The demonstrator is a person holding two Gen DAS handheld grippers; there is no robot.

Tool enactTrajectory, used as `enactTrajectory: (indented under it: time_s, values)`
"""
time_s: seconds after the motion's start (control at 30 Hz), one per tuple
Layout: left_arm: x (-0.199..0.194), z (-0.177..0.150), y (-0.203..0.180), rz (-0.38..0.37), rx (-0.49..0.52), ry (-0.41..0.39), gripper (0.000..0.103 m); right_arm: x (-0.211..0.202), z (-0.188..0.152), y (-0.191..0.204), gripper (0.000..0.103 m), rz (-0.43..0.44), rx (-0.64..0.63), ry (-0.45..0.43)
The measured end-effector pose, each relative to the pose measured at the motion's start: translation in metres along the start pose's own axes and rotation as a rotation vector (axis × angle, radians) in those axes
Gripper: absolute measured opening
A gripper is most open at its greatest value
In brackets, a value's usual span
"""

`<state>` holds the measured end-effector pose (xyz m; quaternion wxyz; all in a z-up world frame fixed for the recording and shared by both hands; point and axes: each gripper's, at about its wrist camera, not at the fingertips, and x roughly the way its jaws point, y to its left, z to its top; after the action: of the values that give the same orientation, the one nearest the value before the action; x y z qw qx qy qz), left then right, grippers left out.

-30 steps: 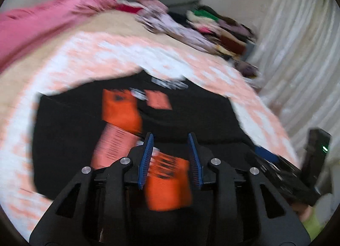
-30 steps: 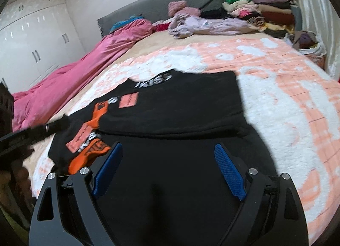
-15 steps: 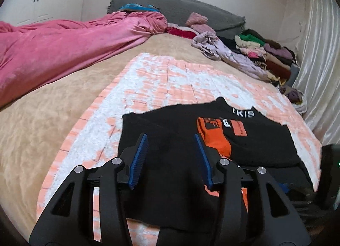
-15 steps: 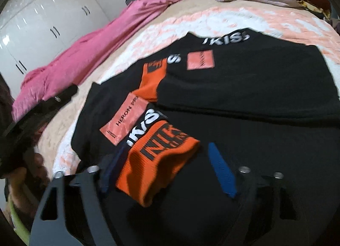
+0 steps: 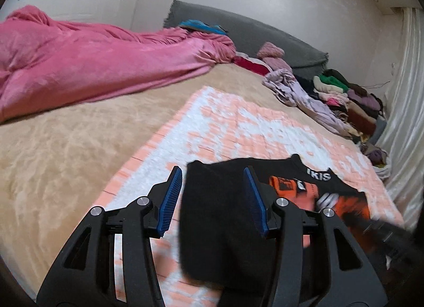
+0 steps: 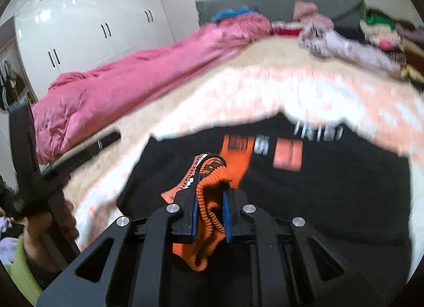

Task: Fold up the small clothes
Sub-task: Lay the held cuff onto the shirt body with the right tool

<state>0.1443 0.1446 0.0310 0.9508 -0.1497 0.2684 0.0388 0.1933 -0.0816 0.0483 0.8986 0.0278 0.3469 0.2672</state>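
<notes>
Right gripper (image 6: 210, 195) has just been closing and now pinches the orange cuff (image 6: 209, 217), bunched between its pads, likely to carry the sleeve across for a fold. Left gripper (image 5: 213, 198) has just been opening; pads spread, sweater (image 5: 220, 217) edge between them, not pressed. Sweater lies flat on the blanket (image 5: 225, 127) on the bed.

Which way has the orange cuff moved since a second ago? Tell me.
Yes. The orange cuff lay flat on the black sweater; now the right gripper, whose jaws have just been closing, pinches it, lifted off.
</notes>
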Motion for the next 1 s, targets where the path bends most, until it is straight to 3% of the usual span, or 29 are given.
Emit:
enactTrajectory:
  time_s: [0.13, 0.23, 0.37, 0.6, 0.8, 1.0]
  values:
    - [0.003, -0.002, -0.005, 0.002, 0.028, 0.013, 0.040, -0.023, 0.034, -0.016, 0.013, -0.054, -0.016, -0.087]
    - [0.002, -0.003, -0.007, -0.004, 0.040, 0.013, 0.040, -0.043, 0.053, -0.041, 0.013, -0.142, -0.024, -0.133]
    - [0.004, -0.005, -0.009, -0.008, 0.048, 0.022, 0.040, -0.050, 0.060, -0.077, 0.013, -0.257, -0.008, -0.109]
    - [0.010, -0.011, -0.018, -0.011, 0.094, 0.046, 0.040, -0.038, 0.030, -0.135, 0.013, -0.390, 0.041, -0.008]
    - [0.019, -0.015, -0.030, -0.019, 0.142, 0.076, 0.040, -0.024, 0.001, -0.153, 0.013, -0.410, 0.090, 0.034]
    - [0.044, -0.009, -0.058, -0.068, 0.140, 0.174, 0.040, -0.012, -0.013, -0.165, 0.015, -0.428, 0.111, 0.078]
